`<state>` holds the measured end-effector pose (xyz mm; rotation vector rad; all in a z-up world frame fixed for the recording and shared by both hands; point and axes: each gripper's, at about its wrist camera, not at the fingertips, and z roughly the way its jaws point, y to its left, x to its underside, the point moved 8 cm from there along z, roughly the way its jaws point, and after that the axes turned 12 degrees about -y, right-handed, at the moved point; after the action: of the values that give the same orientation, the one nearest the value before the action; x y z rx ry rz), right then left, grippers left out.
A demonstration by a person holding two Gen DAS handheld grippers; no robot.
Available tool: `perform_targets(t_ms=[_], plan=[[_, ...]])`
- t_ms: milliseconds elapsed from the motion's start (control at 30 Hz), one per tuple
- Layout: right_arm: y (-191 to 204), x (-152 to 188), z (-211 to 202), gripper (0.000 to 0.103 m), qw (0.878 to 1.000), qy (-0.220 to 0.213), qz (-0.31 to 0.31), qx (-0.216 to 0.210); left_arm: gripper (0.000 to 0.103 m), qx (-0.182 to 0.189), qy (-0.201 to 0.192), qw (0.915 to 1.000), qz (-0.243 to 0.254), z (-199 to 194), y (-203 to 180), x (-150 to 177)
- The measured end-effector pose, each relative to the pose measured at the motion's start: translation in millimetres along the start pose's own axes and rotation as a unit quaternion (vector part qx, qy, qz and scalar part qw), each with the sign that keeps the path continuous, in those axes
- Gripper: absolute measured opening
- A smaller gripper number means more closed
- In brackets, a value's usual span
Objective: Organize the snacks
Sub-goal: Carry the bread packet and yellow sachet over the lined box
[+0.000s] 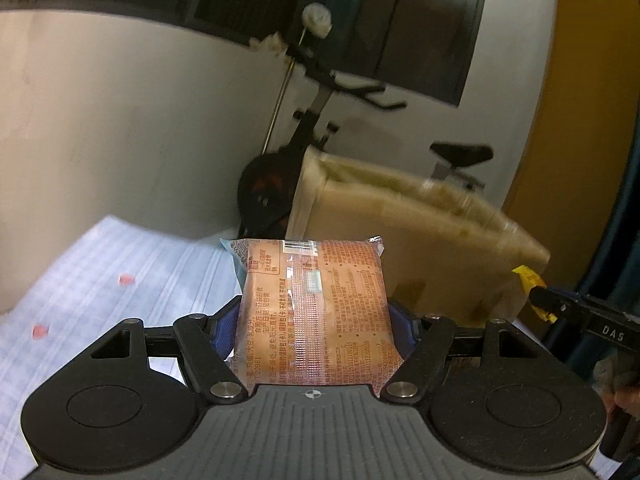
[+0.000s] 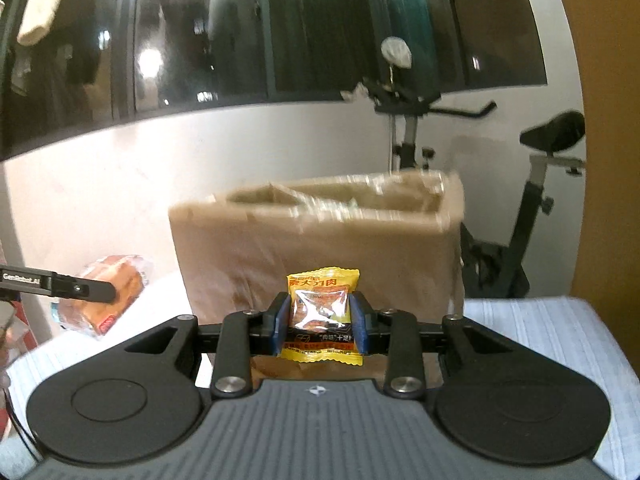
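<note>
Your left tool (image 1: pixel 316 322) was clamped on the bread pack (image 1: pixel 316 312): both blue pads (image 1: pixel 224 330) pressed into its sides, jaws standing fairly wide around it. The pack pointed away from you, barcode at its far end, printed back facing up, held clear above the striped cloth (image 1: pixel 100 280).

Your right tool (image 2: pixel 320 320) was nearly closed on the yellow packet (image 2: pixel 322 316), a small snack with a clear window, pinched by its sides between the blue pads (image 2: pixel 282 322) and standing upright in the grip.

Straight ahead of both tools stood the box (image 2: pixel 316 248), a brown open-topped carton with clear tape along its rim, blurred in both views. In the right view it sat just beyond the packet; in the left view it lay beyond the pack and off to the right.

In the right view, your left tool (image 2: pixel 116 290) showed at the far left with the pack (image 2: pixel 104 296) in its grip, well apart from the packet. In the left view, the right tool's tip (image 1: pixel 544 300) poked in at the right edge with a bit of yellow wrapper (image 1: pixel 528 274).

Behind the box stood an exercise bike (image 2: pixel 532 200) against a white wall.
</note>
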<state>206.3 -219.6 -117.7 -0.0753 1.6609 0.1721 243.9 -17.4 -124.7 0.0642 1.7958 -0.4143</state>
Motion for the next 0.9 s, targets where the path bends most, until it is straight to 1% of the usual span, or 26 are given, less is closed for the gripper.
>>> perform_targets(t_ms=[133,267,400,500,600,667,800,900], plan=[[4,-25,0,0.034,1.000,-0.025,0.004,-0.012,0.075,0.014,-0.025,0.9995,0.013,0,-13,-25],[5,-47,6,0.034,0.999,-0.043,0.013,-0.022,0.075,0.031,-0.051,0.9976,0.034,11,-30,-58],[-1,-66,22,0.034,0.999,-0.041,0.010,-0.017,0.075,0.061,-0.068,0.9950,0.040,35,-54,-91],[-7,-78,40,0.034,0.999,-0.034,0.008,-0.009,0.075,0.068,-0.075,0.9925,0.068,62,-74,-106],[-14,-84,65,0.034,1.000,-0.023,-0.004,0.005,0.075,0.062,-0.067,0.9925,0.081,95,-91,-112],[-20,-85,83,0.034,1.000,-0.014,-0.009,0.017,0.075,0.059,-0.061,0.9927,0.086,114,-95,-111],[-34,-77,113,0.034,0.999,0.014,-0.009,0.052,0.075,0.046,-0.032,0.9947,0.086,146,-95,-101],[-40,-67,129,0.034,0.997,0.040,-0.022,0.069,0.075,0.035,-0.013,0.9952,0.090,159,-86,-92]])
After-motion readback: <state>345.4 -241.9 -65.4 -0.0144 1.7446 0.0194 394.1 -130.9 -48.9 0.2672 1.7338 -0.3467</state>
